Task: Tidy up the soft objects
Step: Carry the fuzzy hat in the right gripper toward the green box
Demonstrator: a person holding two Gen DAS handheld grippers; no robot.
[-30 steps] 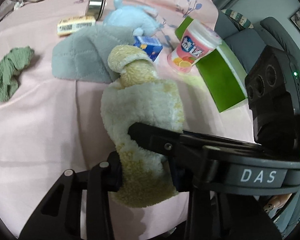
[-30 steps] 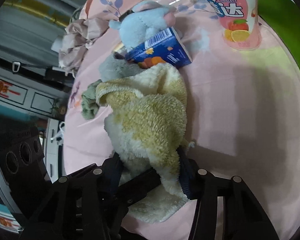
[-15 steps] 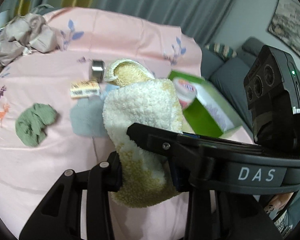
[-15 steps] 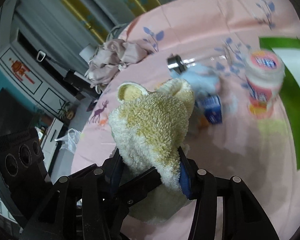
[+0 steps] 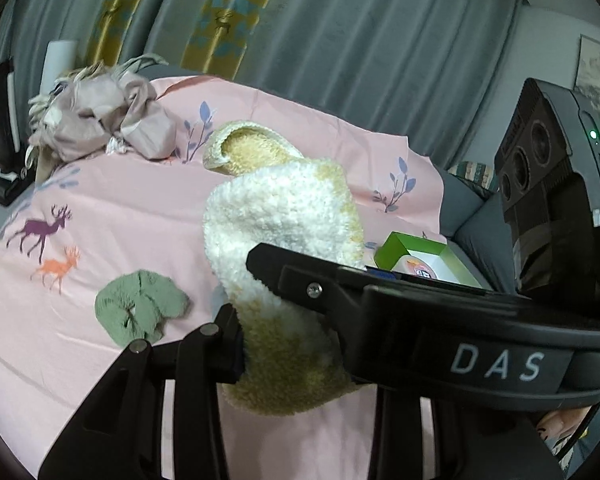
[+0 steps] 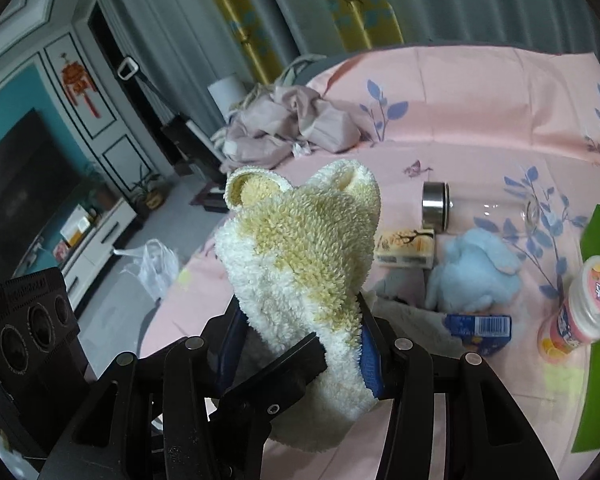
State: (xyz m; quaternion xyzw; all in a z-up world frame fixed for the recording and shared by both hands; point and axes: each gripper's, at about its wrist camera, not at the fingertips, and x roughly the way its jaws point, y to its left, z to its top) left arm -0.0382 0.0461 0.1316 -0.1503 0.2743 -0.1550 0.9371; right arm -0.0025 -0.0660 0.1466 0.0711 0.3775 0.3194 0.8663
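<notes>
Grippers clamped on fluffy sock

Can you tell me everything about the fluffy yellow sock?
The sock is thick, fuzzy fleece, cream white with yellow patches. Its open cuff points up, showing a yellow inside. It looks folded over, held up off the pink sheet. The left gripper and the right gripper both pinch its lower part.

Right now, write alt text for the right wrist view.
The right tongs are shut on fluffy cream-and-yellow socks, lifted above a pink bedsheet. To the right lie a blue plush toy, a pink jar and a small blue carton.
</notes>
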